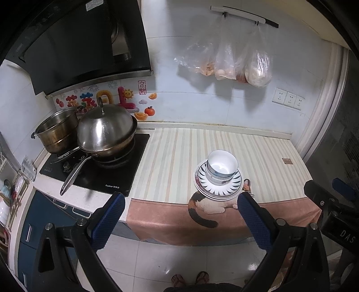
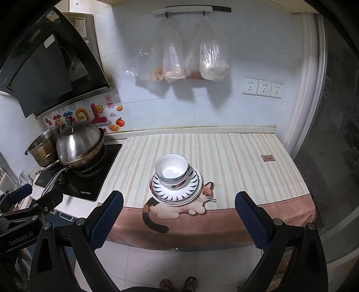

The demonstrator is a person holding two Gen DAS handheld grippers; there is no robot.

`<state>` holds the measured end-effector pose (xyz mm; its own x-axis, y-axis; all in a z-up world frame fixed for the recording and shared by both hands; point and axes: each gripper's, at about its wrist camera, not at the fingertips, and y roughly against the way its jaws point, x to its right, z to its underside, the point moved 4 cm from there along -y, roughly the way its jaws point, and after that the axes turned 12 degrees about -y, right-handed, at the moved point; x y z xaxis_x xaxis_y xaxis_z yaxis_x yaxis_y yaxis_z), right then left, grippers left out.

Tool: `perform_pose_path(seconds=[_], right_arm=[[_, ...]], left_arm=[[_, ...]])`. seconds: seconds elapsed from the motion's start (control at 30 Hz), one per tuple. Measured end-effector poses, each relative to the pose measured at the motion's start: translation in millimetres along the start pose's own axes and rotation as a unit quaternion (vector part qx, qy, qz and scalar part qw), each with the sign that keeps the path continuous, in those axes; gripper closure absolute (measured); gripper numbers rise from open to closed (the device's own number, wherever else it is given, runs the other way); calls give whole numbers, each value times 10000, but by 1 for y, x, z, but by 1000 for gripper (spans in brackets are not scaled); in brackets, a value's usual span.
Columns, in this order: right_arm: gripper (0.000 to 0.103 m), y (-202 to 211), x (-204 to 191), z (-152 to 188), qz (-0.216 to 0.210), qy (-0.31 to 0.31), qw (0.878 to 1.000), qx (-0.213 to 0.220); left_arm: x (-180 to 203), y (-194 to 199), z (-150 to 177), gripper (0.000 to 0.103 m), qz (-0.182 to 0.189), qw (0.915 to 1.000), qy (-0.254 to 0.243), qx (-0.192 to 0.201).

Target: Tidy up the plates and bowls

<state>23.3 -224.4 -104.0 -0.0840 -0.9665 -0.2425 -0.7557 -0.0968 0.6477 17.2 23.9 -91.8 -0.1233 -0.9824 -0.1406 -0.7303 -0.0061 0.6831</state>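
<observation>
A striped cloth point(image 2: 224, 157) with a cat picture point(image 2: 179, 206) covers the tabletop point(image 1: 67, 202), its pink hem hanging over the front edge. At left, a lidded wok point(image 1: 105, 132) and a steel pot point(image 1: 56, 132) sit touching on a black hob point(image 1: 116, 173) beneath a dark hood point(image 1: 78, 45). Clear bags point(image 2: 190, 60) hang from a wall rail point(image 2: 184, 10); three sockets point(image 2: 262, 87) sit to their right. Colourful stickers point(image 1: 107, 98) line the wall behind the pans. Sandalled feet point(image 2: 178, 284) stand on the tiled floor point(image 2: 202, 262).
</observation>
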Motion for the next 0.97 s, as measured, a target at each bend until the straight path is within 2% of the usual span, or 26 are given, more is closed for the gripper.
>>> perform_pose_path(seconds=[0.97], right_arm=[[1,5,6,-1,44,-3,10000,60]], left_arm=[[9,0,-4,0,-8,10000,-10,24]])
